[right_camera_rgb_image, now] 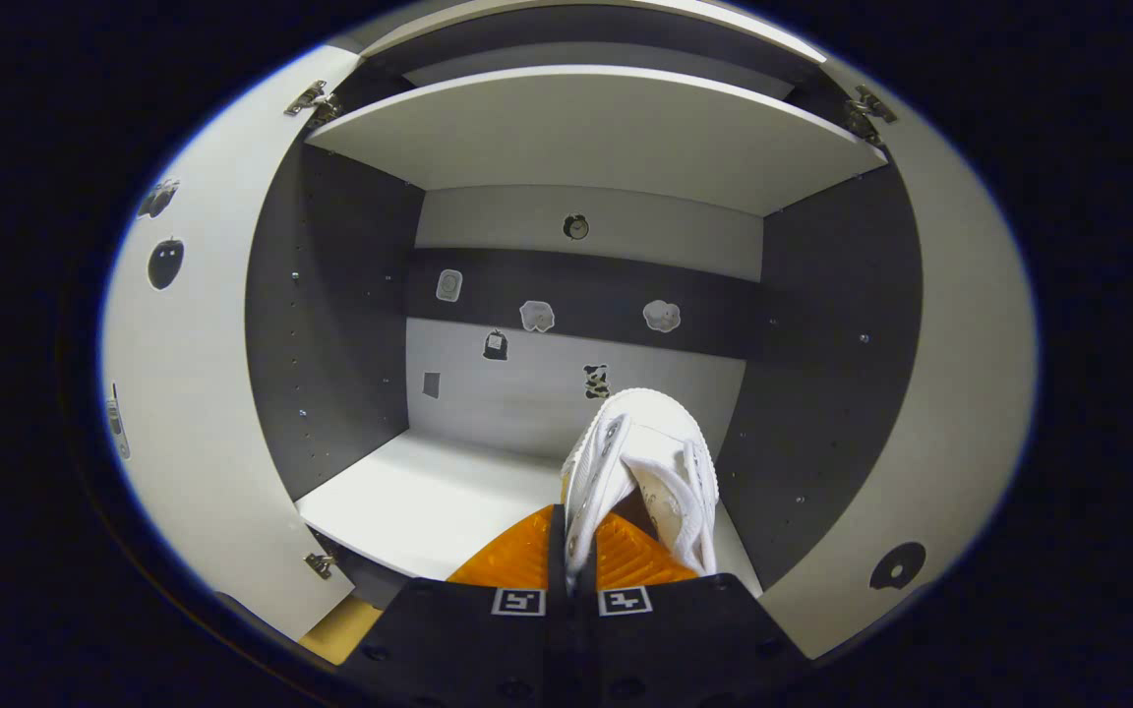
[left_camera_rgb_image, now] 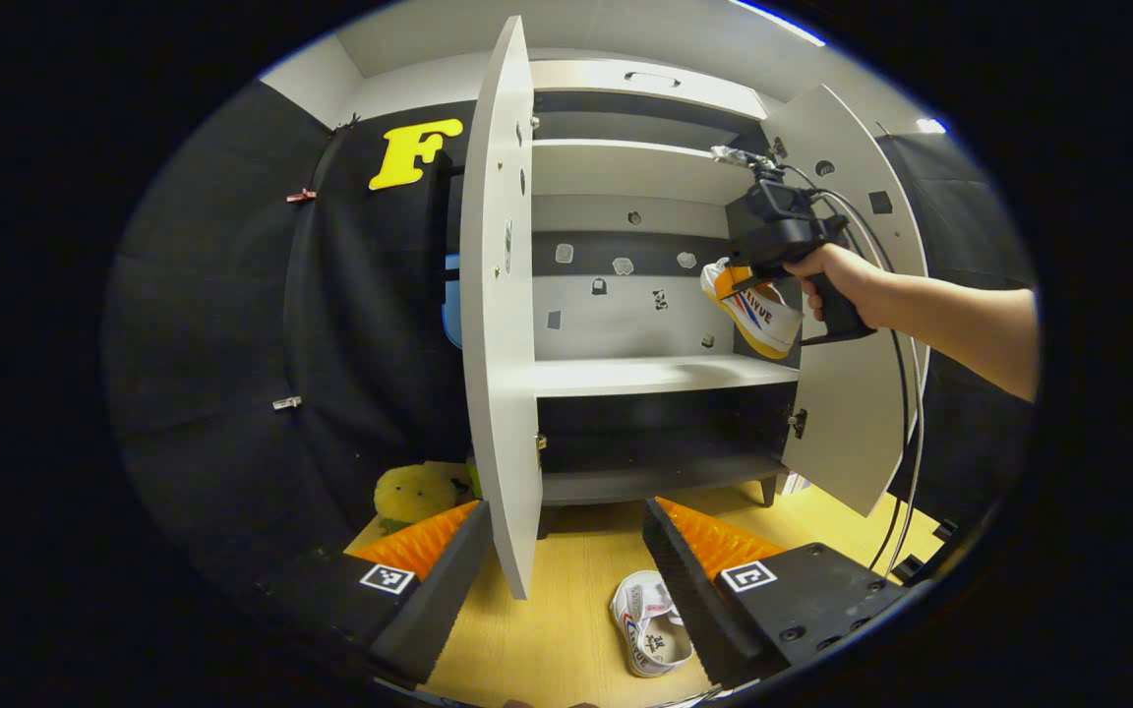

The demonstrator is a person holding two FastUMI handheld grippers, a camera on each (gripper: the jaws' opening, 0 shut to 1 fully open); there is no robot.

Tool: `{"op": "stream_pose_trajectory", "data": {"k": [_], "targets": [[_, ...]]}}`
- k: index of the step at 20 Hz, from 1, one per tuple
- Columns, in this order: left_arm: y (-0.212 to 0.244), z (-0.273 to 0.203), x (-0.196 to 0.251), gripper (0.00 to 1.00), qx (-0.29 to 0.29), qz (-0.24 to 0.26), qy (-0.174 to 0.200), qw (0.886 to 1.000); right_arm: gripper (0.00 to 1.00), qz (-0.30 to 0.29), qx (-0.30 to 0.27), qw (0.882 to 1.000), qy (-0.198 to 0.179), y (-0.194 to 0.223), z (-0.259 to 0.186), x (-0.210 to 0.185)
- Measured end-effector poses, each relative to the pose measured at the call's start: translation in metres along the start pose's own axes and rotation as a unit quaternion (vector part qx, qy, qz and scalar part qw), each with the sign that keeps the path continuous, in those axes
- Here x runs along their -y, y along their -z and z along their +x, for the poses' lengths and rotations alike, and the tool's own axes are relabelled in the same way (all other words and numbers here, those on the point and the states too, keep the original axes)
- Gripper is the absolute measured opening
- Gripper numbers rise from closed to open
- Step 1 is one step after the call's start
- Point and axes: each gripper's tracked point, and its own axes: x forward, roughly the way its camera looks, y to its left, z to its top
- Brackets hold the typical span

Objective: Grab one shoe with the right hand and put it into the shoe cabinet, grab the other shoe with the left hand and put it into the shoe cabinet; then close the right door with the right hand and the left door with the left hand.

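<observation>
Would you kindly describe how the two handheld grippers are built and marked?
The right gripper has a boxy black body on a pistol grip, with cables trailing off it, held by a bare-armed hand. The left gripper has ridged fingers on black blocks, each bearing a square black-and-white tag.

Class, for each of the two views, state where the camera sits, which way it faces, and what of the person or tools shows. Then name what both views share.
Left gripper view: rides the open left tool, low over the floor, facing the cabinet; the hand with the right tool shows.
Right gripper view: rides the right tool, facing into the cabinet, fingers clamped on a shoe.
Shared: cabinet, held shoe.
</observation>
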Motion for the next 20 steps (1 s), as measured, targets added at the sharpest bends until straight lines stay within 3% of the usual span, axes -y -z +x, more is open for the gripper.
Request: {"op": "stream_pose_trajectory", "data": {"k": [4,8,17,20], "targets": [[0.001,0.006,-0.004,0.97,-0.003,0.014,-0.017,1.000,0.05,-0.010,-0.027,0.999,0.017,0.006,0.065,0.010],[-0.002,0.005,-0.006,0.97,-0.003,-0.013,-0.039,0.999,0.05,-0.009,-0.087,0.996,0.027,0.040,0.119,0.019],[0.003,-0.008,-0.026,0.96,-0.012,0.024,-0.089,0.996,0.05,0.008,-0.178,0.984,0.028,0.087,0.160,0.012],[0.005,-0.009,-0.027,0.97,-0.015,-0.002,-0.094,0.996,0.10,0.040,-0.200,0.978,0.034,0.094,0.159,0.008]]}}
